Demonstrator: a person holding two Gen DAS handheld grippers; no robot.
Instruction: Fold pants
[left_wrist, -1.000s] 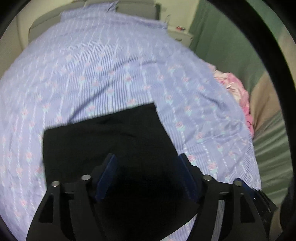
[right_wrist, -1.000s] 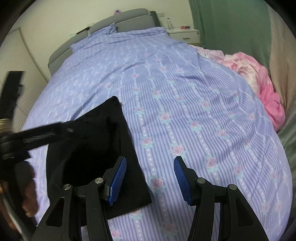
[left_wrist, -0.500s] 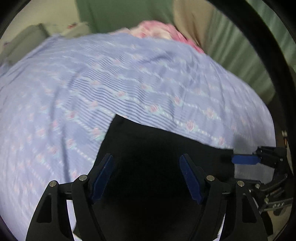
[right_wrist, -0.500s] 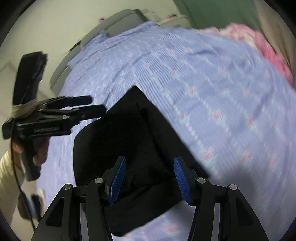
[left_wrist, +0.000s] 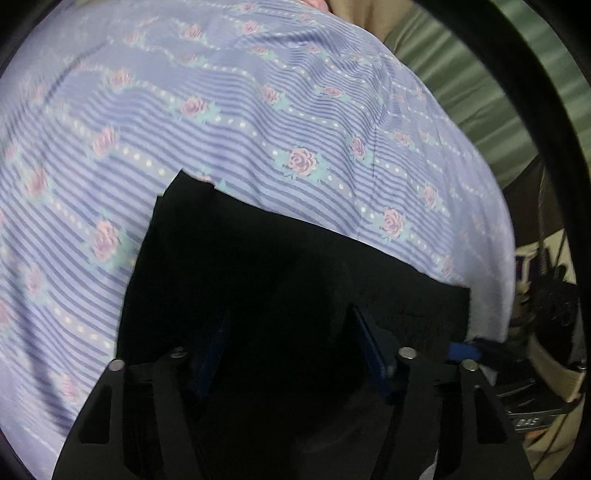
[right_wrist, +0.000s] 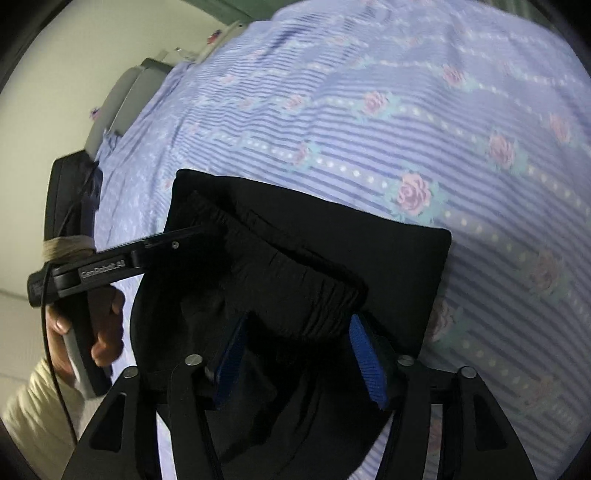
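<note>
Left wrist view: the left gripper (left_wrist: 288, 347) points steeply down over the black pants (left_wrist: 295, 266), which lie folded on the bed sheet (left_wrist: 258, 110). Its fingers (left_wrist: 369, 350) are dark against dark cloth and hard to make out; the left pad is almost lost in shadow. They stand at a middling gap and have just been closing, with pants fabric beneath and between them; pad contact cannot be confirmed. At 3 o'clock the right gripper's blue pad shows at the pants' edge, its body cut off by the lens rim.

Right wrist view: the right gripper (right_wrist: 295, 350) has fingers (right_wrist: 364, 354) at a middling gap, just opened slightly, straddling the gathered waistband (right_wrist: 295, 280); a grip cannot be confirmed. At 9 o'clock a hand (right_wrist: 107, 325) holds the left gripper's handle, whose arm reads "GenRobot.AI", slightly blurred.

Compared with a second ago, both cameras sit closer to the pants and are rolled; the headboard (right_wrist: 125, 96) has shifted toward 10 o'clock.
</note>
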